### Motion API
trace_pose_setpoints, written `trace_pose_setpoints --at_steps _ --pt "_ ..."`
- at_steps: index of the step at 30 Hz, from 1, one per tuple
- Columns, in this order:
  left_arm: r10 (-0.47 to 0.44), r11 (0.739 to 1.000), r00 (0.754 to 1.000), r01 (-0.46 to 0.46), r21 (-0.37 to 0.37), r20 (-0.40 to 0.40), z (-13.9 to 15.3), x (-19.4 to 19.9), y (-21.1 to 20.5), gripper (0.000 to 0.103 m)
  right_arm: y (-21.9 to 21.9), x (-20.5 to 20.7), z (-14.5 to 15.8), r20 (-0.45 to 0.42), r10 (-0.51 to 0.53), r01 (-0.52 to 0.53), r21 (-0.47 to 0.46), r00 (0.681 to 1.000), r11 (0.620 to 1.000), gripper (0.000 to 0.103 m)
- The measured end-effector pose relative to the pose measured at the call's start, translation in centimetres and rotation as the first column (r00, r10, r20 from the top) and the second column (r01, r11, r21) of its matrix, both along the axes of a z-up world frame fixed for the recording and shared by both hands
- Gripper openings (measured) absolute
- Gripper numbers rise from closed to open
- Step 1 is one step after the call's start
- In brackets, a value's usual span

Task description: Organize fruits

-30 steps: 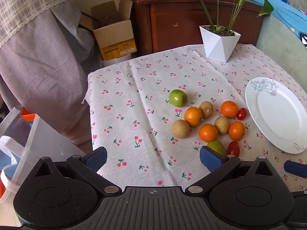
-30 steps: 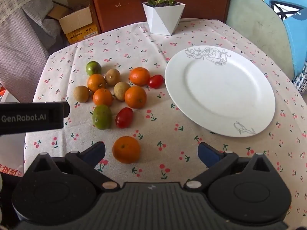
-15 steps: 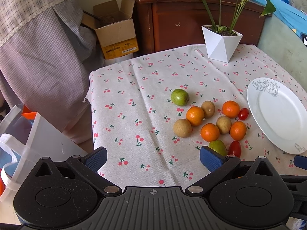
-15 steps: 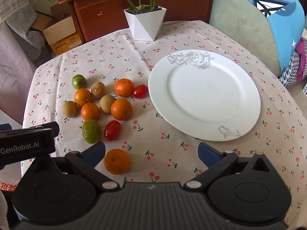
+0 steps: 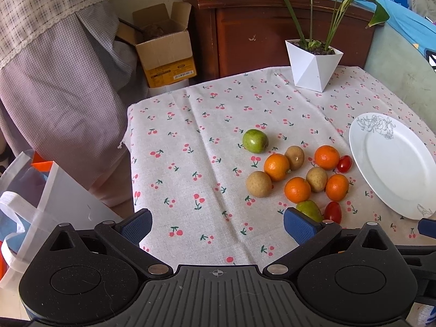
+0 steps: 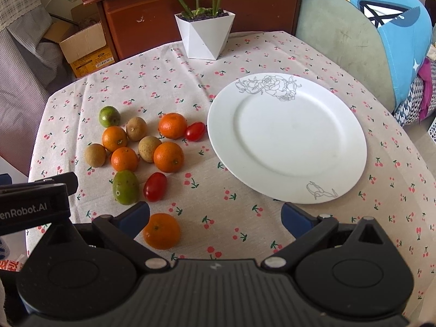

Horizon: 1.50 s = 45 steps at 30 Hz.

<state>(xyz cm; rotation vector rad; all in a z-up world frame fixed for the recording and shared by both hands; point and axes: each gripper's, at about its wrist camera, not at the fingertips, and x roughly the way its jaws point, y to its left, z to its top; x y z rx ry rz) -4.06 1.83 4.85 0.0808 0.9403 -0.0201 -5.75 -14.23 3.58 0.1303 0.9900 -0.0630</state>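
Both wrist views high, facing forward-down; share plate (image 5: 392, 163), fruit.

The table (image 6: 272, 54) is covered by a pale cloth printed with small red cherries. On it, toward the right, lies a white plate (image 6: 286, 139) with grey line drawings on its rim (nothing on it). Left of the plate sits a loose cluster of fruit: oranges (image 6: 168, 156), brown round fruits (image 6: 149, 148), green fruits (image 6: 125, 187) and red tomatoes (image 6: 154, 186). One orange (image 6: 162, 235) lies apart, nearer the edge. A white faceted planter (image 6: 204, 36) stands at the far side.
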Motion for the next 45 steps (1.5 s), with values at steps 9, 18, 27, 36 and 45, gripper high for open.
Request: trace_pose_setpoints --at_steps 9,18,27,36,45 --pt "0.012 1.0 1.0 -0.012 -0.027 0.005 0.3 0.1 0.7 0.103 -1.9 -0.9 0.3 0.038 0.008 -0.011 0.059 0.999 0.998 0.1" --pt "0.062 0.995 0.998 -0.06 -0.083 0.016 0.4 0.4 2.9 0.101 -2.1 -3.3 0.1 0.096 0.106 -0.116 0.112 0.99 0.987 0.088" --pt "0.025 0.993 1.0 -0.023 -0.112 0.019 0.0 0.1 2.3 0.101 -0.2 -3.4 -1.2 0.102 0.198 -0.211 0.143 0.975 0.967 0.066" --pt "-0.041 0.992 0.999 0.043 -0.121 0.019 -0.6 -0.1 0.8 0.092 0.6 -3.0 -2.3 0.135 0.233 -0.249 0.114 0.963 0.962 0.041" --pt "-0.119 0.982 0.993 0.117 -0.145 -0.005 -2.2 -0.3 -1.3 0.065 -0.6 -3.3 -2.1 0.154 0.218 -0.238 0.128 0.964 0.963 0.031"
